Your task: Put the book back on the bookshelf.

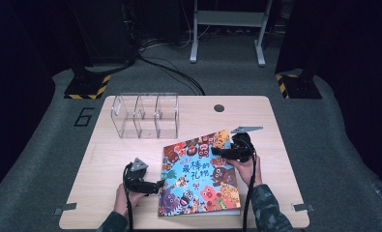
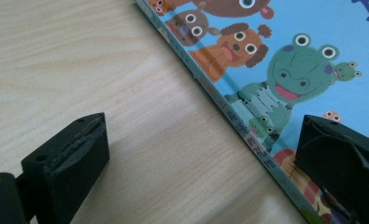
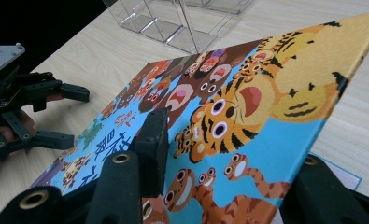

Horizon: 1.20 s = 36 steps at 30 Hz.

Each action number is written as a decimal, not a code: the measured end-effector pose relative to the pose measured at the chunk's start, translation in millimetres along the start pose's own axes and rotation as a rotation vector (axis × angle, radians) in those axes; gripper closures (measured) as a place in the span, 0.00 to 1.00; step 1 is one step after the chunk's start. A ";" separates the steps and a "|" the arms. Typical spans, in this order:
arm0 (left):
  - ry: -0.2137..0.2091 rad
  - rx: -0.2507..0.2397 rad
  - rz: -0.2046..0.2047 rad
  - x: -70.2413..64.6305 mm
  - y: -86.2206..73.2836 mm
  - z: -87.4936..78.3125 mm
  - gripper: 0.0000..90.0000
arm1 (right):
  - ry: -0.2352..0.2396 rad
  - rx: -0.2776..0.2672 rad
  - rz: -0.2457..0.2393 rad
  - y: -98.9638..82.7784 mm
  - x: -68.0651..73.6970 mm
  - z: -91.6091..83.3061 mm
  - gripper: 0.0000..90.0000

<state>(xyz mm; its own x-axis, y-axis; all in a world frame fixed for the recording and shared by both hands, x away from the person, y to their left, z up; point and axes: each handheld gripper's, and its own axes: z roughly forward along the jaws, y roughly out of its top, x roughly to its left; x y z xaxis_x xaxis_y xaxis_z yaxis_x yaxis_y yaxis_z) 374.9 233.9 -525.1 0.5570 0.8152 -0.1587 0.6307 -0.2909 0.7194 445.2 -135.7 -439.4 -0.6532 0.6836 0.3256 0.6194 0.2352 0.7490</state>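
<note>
A picture book [image 1: 198,179] with cartoon animals on a blue cover lies on the wooden table [image 1: 106,159]. My right gripper [image 1: 217,151] is shut on the front cover's right edge and holds it tilted up. In the right gripper view [image 3: 233,154] one jaw lies on top of the cover [image 3: 266,102] and the other under it, with a page showing beneath. My left gripper [image 1: 155,185] is open at the book's left edge. In the left gripper view [image 2: 205,133] its jaws straddle the spine [image 2: 229,109], one over bare table, one over the cover.
A clear acrylic organizer [image 1: 145,116] with three compartments stands behind the book at the back left, also seen in the right gripper view [image 3: 182,23]. A round cable hole [image 1: 219,108] is near the far edge. Cables and a frame stand on the floor beyond.
</note>
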 end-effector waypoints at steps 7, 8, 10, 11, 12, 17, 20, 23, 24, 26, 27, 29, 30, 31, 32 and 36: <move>-0.068 0.009 -0.059 -0.7 5.9 -0.7 0.00 | -0.002 -0.038 -0.033 -4.3 3.5 -3.5 0.61; -0.076 0.009 -0.058 -0.9 6.9 -0.7 0.00 | -0.005 -0.042 -0.034 -4.8 4.6 -4.3 0.61; -0.096 0.008 -0.062 -1.1 9.2 -1.0 0.00 | -0.008 -0.052 -0.039 -5.1 6.4 -5.8 0.61; -0.103 0.006 -0.067 -1.3 10.2 -0.8 0.00 | -0.007 -0.056 -0.047 -5.2 7.2 -6.6 0.61; -0.109 0.003 -0.072 -1.2 11.1 -0.4 0.00 | -0.005 -0.062 -0.054 -5.3 7.7 -7.1 0.61; -0.140 -0.005 -0.083 -2.2 15.3 1.7 0.03 | -0.010 -0.082 -0.076 -7.2 10.2 -10.3 0.61; -0.154 -0.005 -0.086 -3.3 17.5 3.0 0.03 | -0.012 -0.096 -0.085 -9.1 11.7 -12.2 0.61; -0.167 0.004 -0.083 -4.4 18.5 5.3 0.03 | -0.014 -0.106 -0.098 -9.3 14.8 -14.4 0.61; -0.175 0.002 -0.088 -4.6 18.7 5.7 0.02 | -0.011 -0.108 -0.106 -9.2 15.6 -15.0 0.61; -0.190 -0.003 -0.097 -4.7 19.5 6.1 0.02 | -0.013 -0.116 -0.107 -10.0 17.7 -16.2 0.61; -0.197 0.004 -0.087 -4.0 20.0 5.8 0.02 | -0.013 -0.124 -0.115 -10.5 17.9 -16.6 0.61; -0.204 0.005 -0.084 -4.9 21.3 6.1 0.02 | -0.012 -0.133 -0.112 -12.6 18.8 -17.7 0.61; -0.206 0.001 -0.086 -6.3 22.0 6.6 0.02 | -0.009 -0.136 -0.118 -13.3 18.6 -17.8 0.61; -0.209 0.006 -0.078 -7.1 22.8 6.7 0.02 | -0.009 -0.140 -0.116 -13.9 19.1 -17.8 0.61; -0.213 0.007 -0.071 -7.9 23.7 7.2 0.02 | -0.012 -0.137 -0.116 -14.1 19.7 -18.1 0.61; -0.236 0.004 -0.059 -10.9 27.0 9.0 0.02 | -0.013 -0.149 -0.125 -14.9 21.5 -18.0 0.61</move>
<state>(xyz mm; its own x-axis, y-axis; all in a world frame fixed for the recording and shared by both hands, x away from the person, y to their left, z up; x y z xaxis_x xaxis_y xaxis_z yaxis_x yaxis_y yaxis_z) 390.7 212.6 -510.0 0.6295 0.6913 -0.3547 0.6680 -0.2483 0.7016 414.1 -137.0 -433.1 -0.7150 0.6643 0.2180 0.4616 0.2143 0.8608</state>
